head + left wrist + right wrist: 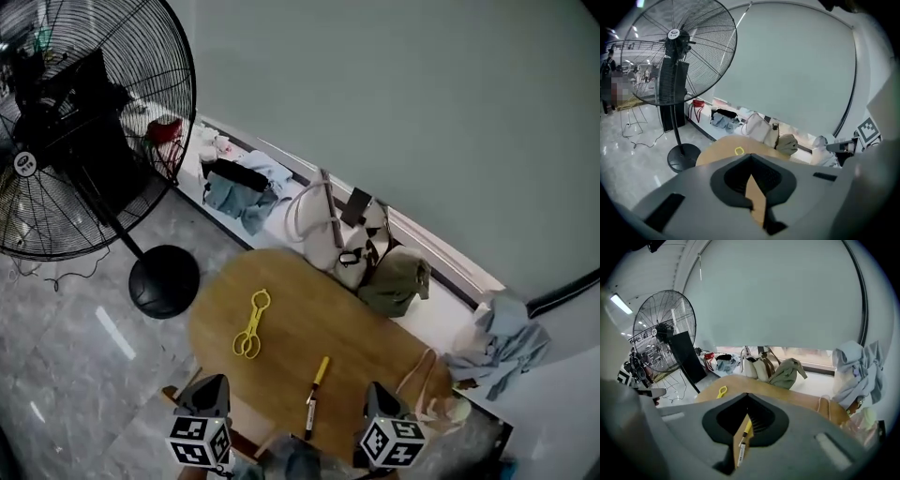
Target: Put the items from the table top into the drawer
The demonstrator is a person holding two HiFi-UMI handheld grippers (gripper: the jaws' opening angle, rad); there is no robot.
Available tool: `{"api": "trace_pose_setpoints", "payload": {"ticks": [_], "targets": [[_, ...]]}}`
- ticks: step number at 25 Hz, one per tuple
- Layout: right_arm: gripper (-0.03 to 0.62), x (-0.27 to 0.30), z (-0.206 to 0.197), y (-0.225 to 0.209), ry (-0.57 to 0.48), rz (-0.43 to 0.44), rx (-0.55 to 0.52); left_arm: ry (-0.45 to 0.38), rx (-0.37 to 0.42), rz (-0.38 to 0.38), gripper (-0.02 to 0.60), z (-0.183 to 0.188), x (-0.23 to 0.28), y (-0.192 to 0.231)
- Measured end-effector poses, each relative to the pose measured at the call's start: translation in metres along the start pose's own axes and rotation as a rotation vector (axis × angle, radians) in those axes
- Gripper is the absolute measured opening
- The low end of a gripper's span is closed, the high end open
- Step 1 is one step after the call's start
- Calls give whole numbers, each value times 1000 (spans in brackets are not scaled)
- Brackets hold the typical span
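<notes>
At the near edge of the wooden table (375,323), both grippers hang side by side, tilted down, probably lining up for a first pick. The left gripper (208,389) has its jaws pressed together on nothing. The right gripper (378,394) looks likewise closed and empty, pointing at the yellow-capped marker (316,384) just ahead. Farther out lie the yellow tongs (251,324). No drawer shows.

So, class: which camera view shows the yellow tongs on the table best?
The head view: the yellow tongs lie whole on the wooden table, seen from above. The right gripper view shows them small and foreshortened; the left gripper view shows only one yellow loop.
</notes>
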State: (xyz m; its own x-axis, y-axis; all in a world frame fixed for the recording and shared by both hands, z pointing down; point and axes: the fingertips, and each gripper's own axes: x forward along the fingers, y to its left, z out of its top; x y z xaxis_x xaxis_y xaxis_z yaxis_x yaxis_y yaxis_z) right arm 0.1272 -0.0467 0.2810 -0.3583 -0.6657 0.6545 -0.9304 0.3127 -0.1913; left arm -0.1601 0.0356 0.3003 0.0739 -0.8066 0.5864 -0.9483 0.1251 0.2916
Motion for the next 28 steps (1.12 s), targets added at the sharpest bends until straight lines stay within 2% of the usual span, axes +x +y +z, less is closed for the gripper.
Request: {"api": "trace_pose_setpoints", "payload": {"ticks": [8, 15, 20, 25, 28], "targets": [[5, 71, -59, -35, 49, -38, -9, 44, 20, 5, -5, -53, 72, 16], [5, 102, -79, -51, 72, -46, -24, 63, 33, -5, -5, -81, 108, 19], [5, 109, -83, -53, 98, -39, -17, 95, 66, 18, -5, -90, 120, 23], [5, 116, -85, -57, 119, -47, -14, 110, 37, 9, -4, -89, 134, 25], [5, 120, -85, -61, 126, -53, -3, 115, 45, 21, -3, -86, 141, 29]]}}
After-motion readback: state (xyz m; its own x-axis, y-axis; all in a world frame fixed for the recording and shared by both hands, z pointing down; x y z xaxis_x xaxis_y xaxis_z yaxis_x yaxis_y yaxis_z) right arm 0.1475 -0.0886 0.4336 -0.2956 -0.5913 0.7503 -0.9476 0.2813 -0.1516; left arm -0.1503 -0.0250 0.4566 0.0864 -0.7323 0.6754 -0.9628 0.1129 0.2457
